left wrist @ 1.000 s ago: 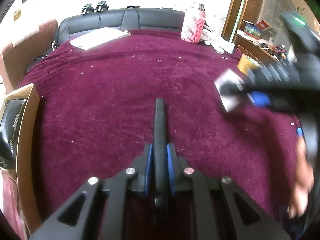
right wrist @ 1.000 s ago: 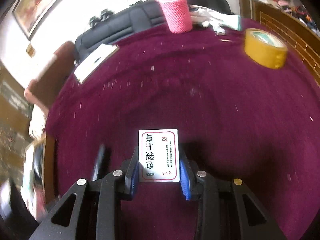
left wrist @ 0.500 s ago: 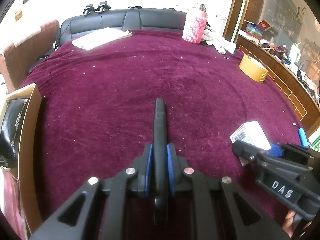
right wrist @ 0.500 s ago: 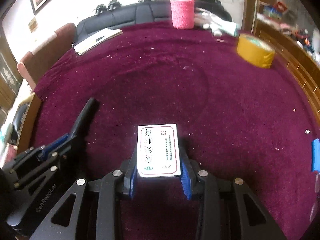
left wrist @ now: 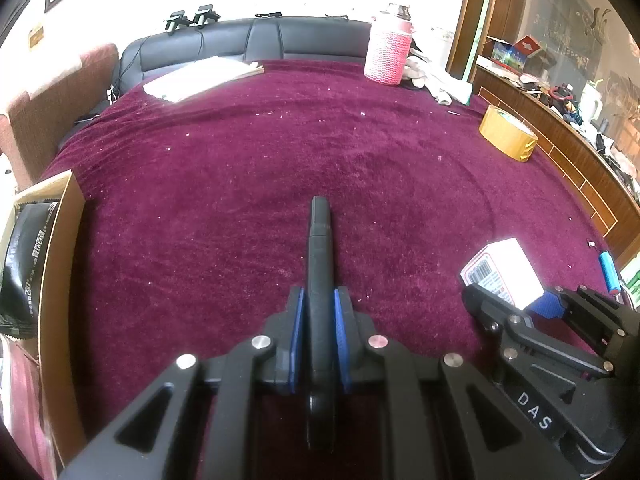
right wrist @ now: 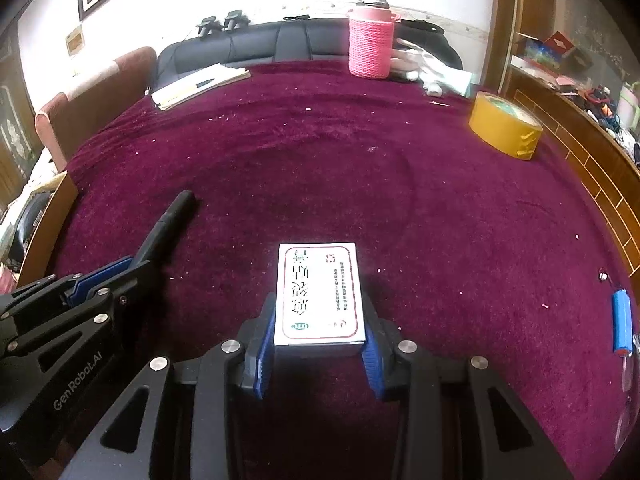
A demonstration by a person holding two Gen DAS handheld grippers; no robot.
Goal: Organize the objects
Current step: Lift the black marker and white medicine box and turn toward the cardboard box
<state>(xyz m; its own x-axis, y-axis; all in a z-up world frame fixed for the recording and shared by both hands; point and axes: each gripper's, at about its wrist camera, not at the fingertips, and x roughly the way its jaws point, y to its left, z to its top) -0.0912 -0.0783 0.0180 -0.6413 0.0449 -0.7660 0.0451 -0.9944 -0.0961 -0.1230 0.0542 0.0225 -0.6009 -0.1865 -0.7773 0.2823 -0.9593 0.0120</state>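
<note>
My left gripper is shut on a black marker pen that sticks out forward over the maroon cloth. The pen also shows in the right wrist view, at the left. My right gripper is shut on a white medicine box with red-framed print, held flat just above the cloth. The box shows in the left wrist view at the lower right, in the right gripper.
A yellow tape roll and a pink knit-covered bottle stand at the far right. White papers lie far left. A blue battery lies at the right. A cardboard box with a black packet borders the left edge.
My right gripper with the box swung down from the left view's upper right to low beside my left gripper. My left gripper with the pen stayed put.
</note>
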